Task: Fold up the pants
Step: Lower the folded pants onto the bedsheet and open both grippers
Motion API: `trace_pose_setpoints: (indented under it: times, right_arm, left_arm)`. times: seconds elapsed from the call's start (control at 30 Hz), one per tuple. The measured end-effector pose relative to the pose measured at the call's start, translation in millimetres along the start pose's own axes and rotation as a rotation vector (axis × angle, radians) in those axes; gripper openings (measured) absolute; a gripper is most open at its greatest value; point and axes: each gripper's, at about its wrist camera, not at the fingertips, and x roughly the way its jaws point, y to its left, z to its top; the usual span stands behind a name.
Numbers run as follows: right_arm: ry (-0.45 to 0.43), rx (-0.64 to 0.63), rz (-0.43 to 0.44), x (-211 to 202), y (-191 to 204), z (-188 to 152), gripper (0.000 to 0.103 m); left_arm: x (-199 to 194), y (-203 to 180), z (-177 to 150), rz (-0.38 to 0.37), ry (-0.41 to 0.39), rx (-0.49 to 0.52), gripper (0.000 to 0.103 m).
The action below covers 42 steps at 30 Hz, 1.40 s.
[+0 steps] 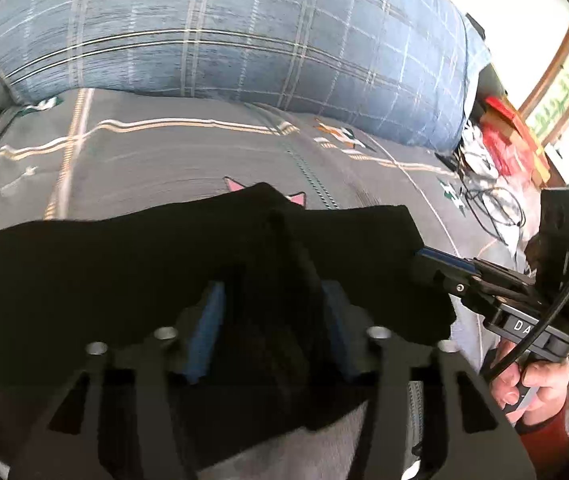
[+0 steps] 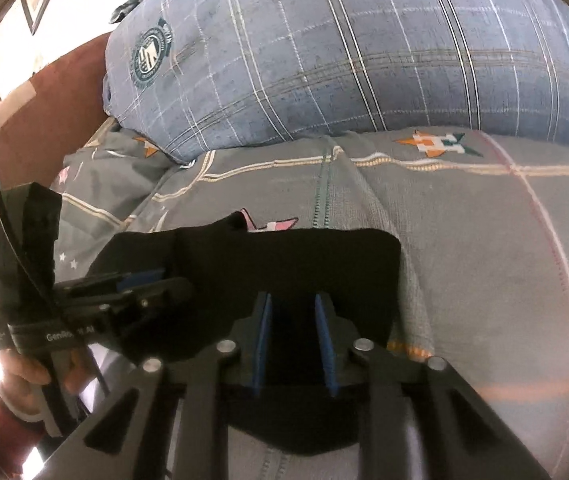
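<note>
Black pants (image 1: 132, 264) lie bunched on a grey patterned bedsheet (image 1: 156, 160). In the left wrist view my left gripper (image 1: 272, 292) is shut on a ridge of the black cloth, which fills the gap between its blue pads (image 1: 208, 320). My right gripper (image 1: 440, 258) comes in from the right and pinches the cloth's right edge. In the right wrist view my right gripper (image 2: 294, 308) holds the pants (image 2: 324, 264) between its blue pads (image 2: 262, 332). The left gripper (image 2: 144, 280) shows at the left there, clamped on the cloth.
A big blue plaid pillow (image 1: 244, 28) lies across the back of the bed and also shows in the right wrist view (image 2: 364, 48). Cables, glasses and red clutter (image 1: 500, 148) sit at the bed's right edge. A dark red headboard (image 2: 44, 100) stands at the left.
</note>
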Motion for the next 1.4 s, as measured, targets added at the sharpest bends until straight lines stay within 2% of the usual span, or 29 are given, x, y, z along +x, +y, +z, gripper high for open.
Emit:
trace_pose_setpoints:
  times: [0.17, 0.23, 0.33, 0.5, 0.63, 0.77, 0.9, 1.13, 1.23, 1.4]
  right_arm:
    - [-0.014, -0.049, -0.034, -11.3, 18.7, 1.0, 0.031]
    - [-0.026, -0.064, -0.038, -14.5, 26.7, 2.1, 0.034]
    - [-0.032, -0.092, -0.040, -15.2, 38.3, 4.3, 0.038]
    - [-0.024, -0.134, -0.031, -8.6, 57.9, 8.2, 0.038]
    - [-0.022, -0.169, -0.024, -1.8, 73.8, 12.1, 0.039]
    - [-0.027, -0.204, 0.025, 7.7, 92.9, 19.5, 0.050]
    - [-0.009, -0.261, 0.089, 26.4, 116.9, 26.8, 0.050]
    - [0.093, -0.380, 0.223, 83.3, 167.4, 40.1, 0.050]
    - [0.131, -0.444, 0.261, 106.9, 193.9, 47.6, 0.055]
    - [0.195, -0.538, 0.304, 144.3, 236.0, 59.3, 0.059]
  left_arm:
    - [-29.6, 15.6, -4.4, 0.029, -0.045, -0.050, 0.077]
    - [-40.8, 22.4, -8.0, 0.045, -0.061, -0.068, 0.081]
    - [-52.9, 31.4, -14.7, 0.073, -0.075, -0.085, 0.082]
    - [-69.0, 48.4, -26.1, 0.115, -0.088, -0.118, 0.082]
    - [-83.5, 62.4, -36.6, 0.124, -0.104, -0.168, 0.082]
    - [-97.0, 75.2, -51.5, 0.119, -0.113, -0.237, 0.085]
    - [-109.5, 92.5, -72.0, 0.147, -0.128, -0.321, 0.086]
    - [-115.2, 122.3, -94.3, 0.169, -0.155, -0.485, 0.086]
    - [-112.0, 134.2, -101.6, 0.171, -0.159, -0.555, 0.086]
    - [-103.0, 145.1, -99.7, 0.172, -0.180, -0.583, 0.087]
